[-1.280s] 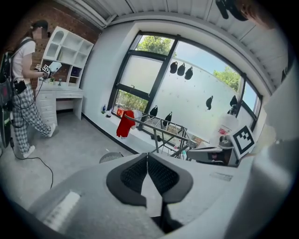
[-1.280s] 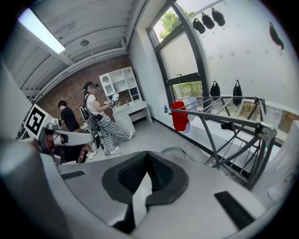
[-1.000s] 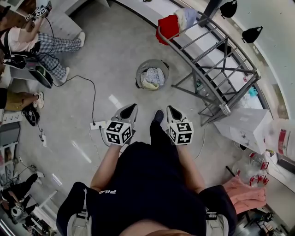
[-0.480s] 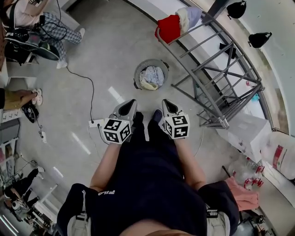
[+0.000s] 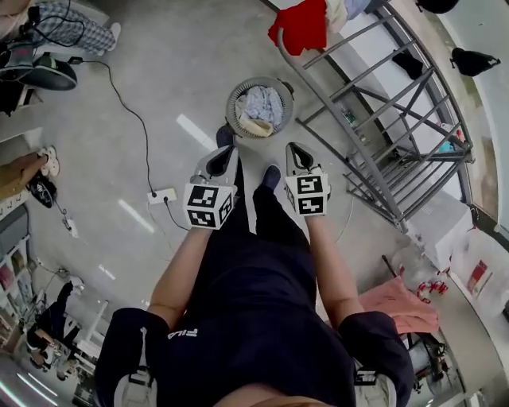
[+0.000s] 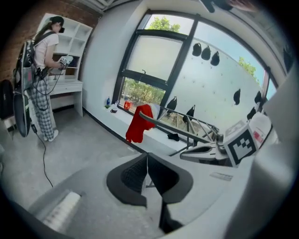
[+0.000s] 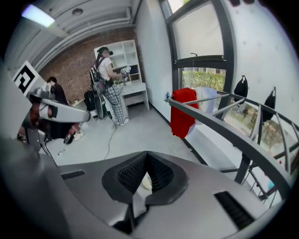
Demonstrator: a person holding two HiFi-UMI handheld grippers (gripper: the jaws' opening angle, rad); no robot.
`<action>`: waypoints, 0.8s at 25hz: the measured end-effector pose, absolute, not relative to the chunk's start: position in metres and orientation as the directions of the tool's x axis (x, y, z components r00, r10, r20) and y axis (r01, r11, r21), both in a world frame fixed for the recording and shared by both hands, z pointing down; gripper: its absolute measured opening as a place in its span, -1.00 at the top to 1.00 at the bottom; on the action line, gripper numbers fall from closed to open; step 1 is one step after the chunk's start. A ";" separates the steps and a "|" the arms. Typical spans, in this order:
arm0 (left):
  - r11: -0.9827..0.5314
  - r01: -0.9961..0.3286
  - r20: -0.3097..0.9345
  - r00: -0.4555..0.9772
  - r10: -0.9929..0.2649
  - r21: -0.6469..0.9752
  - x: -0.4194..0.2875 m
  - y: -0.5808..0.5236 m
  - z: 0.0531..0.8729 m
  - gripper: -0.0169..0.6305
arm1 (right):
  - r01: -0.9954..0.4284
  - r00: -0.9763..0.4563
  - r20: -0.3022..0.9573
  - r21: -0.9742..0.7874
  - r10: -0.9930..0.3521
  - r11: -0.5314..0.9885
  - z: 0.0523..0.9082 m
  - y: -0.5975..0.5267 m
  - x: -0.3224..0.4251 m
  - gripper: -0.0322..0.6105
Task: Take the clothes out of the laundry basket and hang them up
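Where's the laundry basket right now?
In the head view, the laundry basket stands on the floor just ahead of the left gripper and right gripper, left of the drying rack that carries a red garment.

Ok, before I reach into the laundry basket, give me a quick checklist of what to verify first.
1. Jaws open for a grab: not ok. The left gripper and right gripper are both shut and empty.
2. Clothes to take: ok. Pale clothes lie in the laundry basket.
3. Grippers over the basket: not ok. Both are short of its rim.
4. Room on the drying rack: ok. A red garment and a pale garment hang at its far end; the nearer rails are bare.
5. Floor path: ok. The power strip lies off to the left.
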State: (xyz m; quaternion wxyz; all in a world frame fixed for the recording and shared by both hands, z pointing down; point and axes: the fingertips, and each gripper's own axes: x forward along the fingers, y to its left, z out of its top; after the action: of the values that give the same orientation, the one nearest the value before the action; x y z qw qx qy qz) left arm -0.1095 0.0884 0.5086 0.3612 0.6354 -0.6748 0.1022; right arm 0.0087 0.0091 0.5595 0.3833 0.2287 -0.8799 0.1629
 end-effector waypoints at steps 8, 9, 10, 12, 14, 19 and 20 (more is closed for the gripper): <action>0.094 -0.957 0.658 0.116 -0.744 0.275 -0.144 0.031 0.596 0.87 | -0.569 -0.581 0.761 -0.127 -0.289 0.812 0.667 -0.054 -0.054 0.90; 0.071 -0.965 0.664 0.118 -0.738 0.251 -0.147 0.026 0.607 0.87 | -0.573 -0.574 0.769 -0.129 -0.283 0.810 0.682 -0.061 -0.061 0.90; 0.065 -0.967 0.668 0.121 -0.734 0.246 -0.149 0.022 0.619 0.88 | -0.571 -0.565 0.777 -0.127 -0.276 0.811 0.697 -0.065 -0.067 0.90; 0.090 -0.959 0.678 0.123 -0.724 0.269 -0.154 0.019 0.644 0.87 | -0.557 -0.552 0.791 -0.114 -0.264 0.823 0.725 -0.072 -0.075 0.90; 0.118 -0.954 0.691 0.111 -0.714 0.275 -0.158 0.019 0.671 0.88 | -0.544 -0.542 0.800 -0.103 -0.256 0.833 0.752 -0.077 -0.078 0.90; 0.172 -0.943 0.722 0.094 -0.686 0.286 -0.171 0.017 0.754 0.88 | -0.536 -0.496 0.843 -0.108 -0.208 0.837 0.841 -0.084 -0.072 0.90; 0.172 -0.942 0.724 0.095 -0.683 0.287 -0.173 0.013 0.770 0.88 | -0.540 -0.486 0.850 -0.110 -0.203 0.835 0.857 -0.086 -0.072 0.90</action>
State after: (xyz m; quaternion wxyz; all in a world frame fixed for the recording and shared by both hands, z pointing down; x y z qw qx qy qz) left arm -0.1728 0.0130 0.7702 0.3999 0.6226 -0.6529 0.1619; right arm -0.0717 -0.0865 0.8569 0.4565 0.2204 -0.8420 0.1847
